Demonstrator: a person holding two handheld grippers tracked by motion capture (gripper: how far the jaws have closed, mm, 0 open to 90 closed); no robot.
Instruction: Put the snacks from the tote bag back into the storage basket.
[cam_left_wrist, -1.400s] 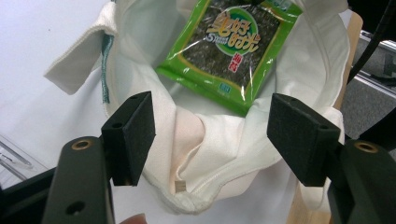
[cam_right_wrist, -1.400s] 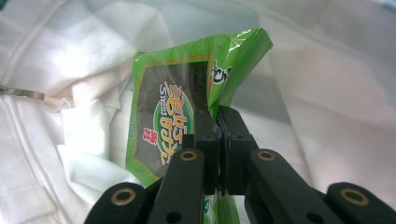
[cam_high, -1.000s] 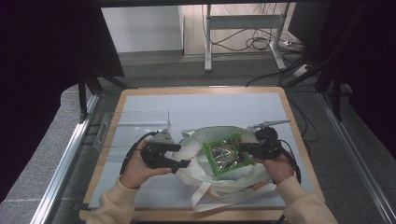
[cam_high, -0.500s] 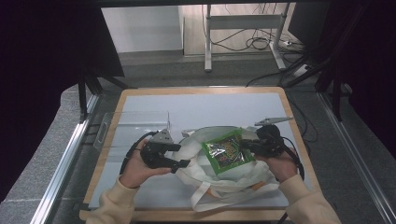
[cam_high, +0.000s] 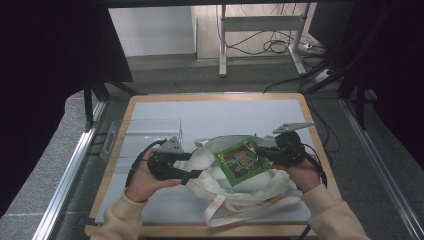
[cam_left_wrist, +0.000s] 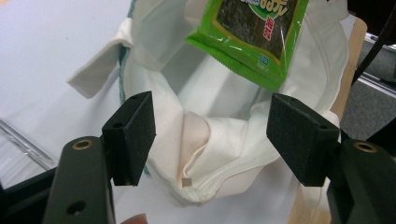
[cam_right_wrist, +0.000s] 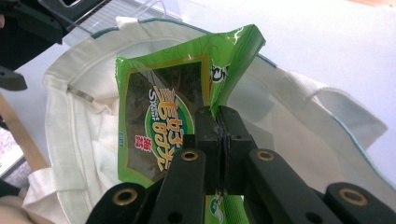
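Here, a flat green foil snack packet with a dark printed panel (cam_high: 240, 161) is pinched by its edge between the clenched black jaws of the right gripper (cam_right_wrist: 218, 122), and is held tilted over the open mouth of a cream cloth tote bag (cam_high: 235, 187). In the right gripper view, the packet is seen standing up from the jaws with the pale inside of the bag behind it. The bag is laid on a pale grey mat (cam_high: 210, 112) covering a wooden-edged table (cam_high: 123, 112), its long handles trailing toward the person's side. The left gripper (cam_left_wrist: 210, 135) is kept at the bag's left rim with its jaws spread wide; in its own view, a fold of the bag's rim is seen between the two pads, which are not pressed on the cloth, so nothing is grasped. The packet's lower corner is seen hanging above that fold. A clear acrylic tray (cam_high: 142, 130) is set on the mat just beyond the left gripper.
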